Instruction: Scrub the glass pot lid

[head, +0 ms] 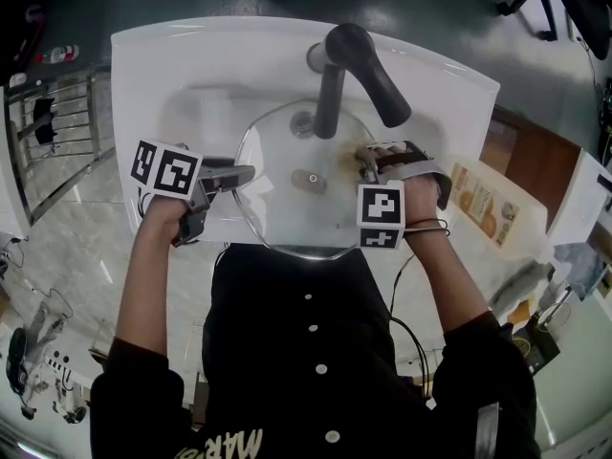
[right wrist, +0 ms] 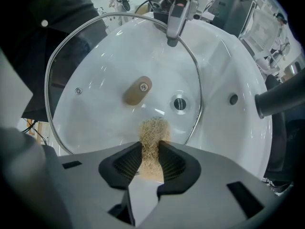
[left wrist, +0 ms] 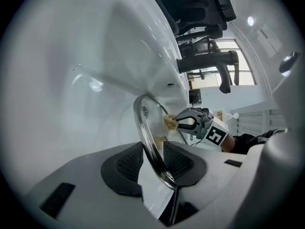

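The glass pot lid [head: 287, 213] lies tilted in the white sink [head: 191, 65], its brown knob [head: 309, 180] facing up. My left gripper [head: 244, 173] is shut on the lid's left rim; in the left gripper view the steel rim [left wrist: 145, 128] runs between the pads [left wrist: 131, 163]. My right gripper [head: 368, 161] points down at the lid's right side, shut on a tan fibrous scrubber [right wrist: 152, 137] that presses on the glass near the rim. The right gripper view shows the whole lid [right wrist: 95, 113], its knob [right wrist: 137, 90] and the left gripper [right wrist: 172, 37] at the far edge.
A dark faucet [head: 356, 65] arches over the back of the basin, just above the lid. The drain [right wrist: 179, 103] shows through the glass. A metal rack [head: 57, 132] stands left of the sink and a printed box [head: 483, 204] lies to its right.
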`<state>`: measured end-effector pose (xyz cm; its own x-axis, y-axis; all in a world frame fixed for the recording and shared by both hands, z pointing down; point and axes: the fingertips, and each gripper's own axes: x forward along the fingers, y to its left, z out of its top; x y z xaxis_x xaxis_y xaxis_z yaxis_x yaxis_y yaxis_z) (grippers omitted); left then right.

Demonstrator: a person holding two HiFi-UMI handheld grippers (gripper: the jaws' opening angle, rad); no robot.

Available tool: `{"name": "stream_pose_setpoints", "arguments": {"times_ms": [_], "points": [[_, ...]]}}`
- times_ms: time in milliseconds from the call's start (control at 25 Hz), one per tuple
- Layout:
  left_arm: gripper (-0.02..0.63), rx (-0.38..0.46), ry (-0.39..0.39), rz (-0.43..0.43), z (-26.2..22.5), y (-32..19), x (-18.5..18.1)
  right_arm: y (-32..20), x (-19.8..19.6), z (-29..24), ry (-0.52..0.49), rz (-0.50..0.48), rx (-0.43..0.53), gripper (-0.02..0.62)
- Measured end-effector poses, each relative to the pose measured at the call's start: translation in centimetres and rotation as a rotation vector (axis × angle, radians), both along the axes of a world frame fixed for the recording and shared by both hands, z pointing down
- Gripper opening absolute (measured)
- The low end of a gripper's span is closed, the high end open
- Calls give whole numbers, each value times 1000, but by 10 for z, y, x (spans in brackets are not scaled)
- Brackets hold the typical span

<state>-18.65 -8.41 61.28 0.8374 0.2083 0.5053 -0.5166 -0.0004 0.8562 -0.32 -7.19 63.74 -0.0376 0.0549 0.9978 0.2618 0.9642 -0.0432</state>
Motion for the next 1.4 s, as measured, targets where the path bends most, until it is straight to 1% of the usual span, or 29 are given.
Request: {"name": "stream_pose_setpoints", "arguments": {"times_ms": [80,200,240,320,400,480,560,720,800,920,1040,1240,1400], "points": [[165,-1,1,-11,0,-2,-1,0,0,0,-4,-2,8,122],[172,-28,17,-59,-1,-9,-4,-1,0,0,-9,-2,18,123],[164,-37,17,-76,0,-12,-6,-1,0,0,-9,-2,19,123],[127,-56,13,-100,3,-16,-9,-2,-1,0,-7,-4,26,123],[124,-71,7,-103,6,-16,-9,-5,-4,-2,-16,-9,49,124],[120,-84,-1,-101,9,-14,-10,-8,-16,-8,-51,-15,90,124],[114,-101,5,-118,10,-14,-10,-8,-42,-20,-137,-26,139,124],[107,-133,26,-155,9,-15,-10,1,-121,-51,-395,-57,243,124],[106,-142,28,-164,10,-15,-10,11,-151,-60,-479,-70,250,124],[104,-142,31,-173,12,-14,-9,24,-179,-68,-549,-70,215,124],[104,-136,35,-179,11,-15,-8,30,-192,-68,-568,-61,191,124],[106,-97,21,-146,11,-14,-9,34,-192,-63,-571,-81,162,123],[106,-86,1,-133,14,-13,-10,33,-183,-57,-525,-118,138,121]]}}
